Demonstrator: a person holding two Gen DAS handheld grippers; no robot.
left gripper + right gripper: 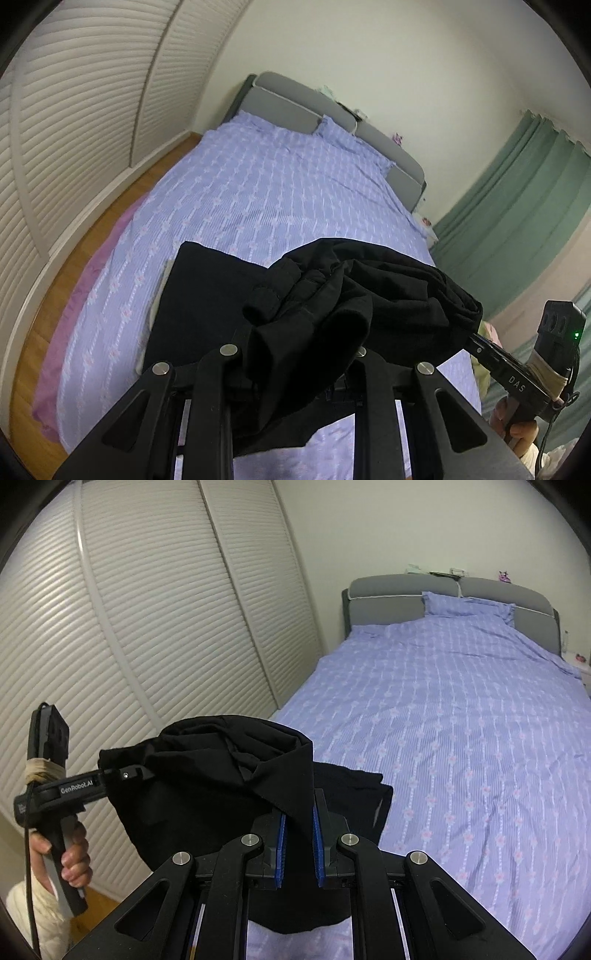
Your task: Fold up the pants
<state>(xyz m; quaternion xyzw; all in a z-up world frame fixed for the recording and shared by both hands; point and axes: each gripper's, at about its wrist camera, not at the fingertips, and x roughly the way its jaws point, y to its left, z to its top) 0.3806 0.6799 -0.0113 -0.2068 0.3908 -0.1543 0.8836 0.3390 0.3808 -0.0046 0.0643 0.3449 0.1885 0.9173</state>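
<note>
My left tongs (110,775) were clamped on one end of the black pants (207,775), my right tongs (298,829) pinched the other end, and the bunched cloth hung between them above the lilac-covered bed (461,738).

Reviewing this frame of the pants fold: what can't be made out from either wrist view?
- Left wrist view: the left gripper fingertips are buried under the bunched black pants.
- Right wrist view: the left gripper's tips vanish into the cloth.
- Both views: the pants' waistband and leg ends are lost in the dark folds.
- Right wrist view: small items on the headboard are too small to identify.
</note>
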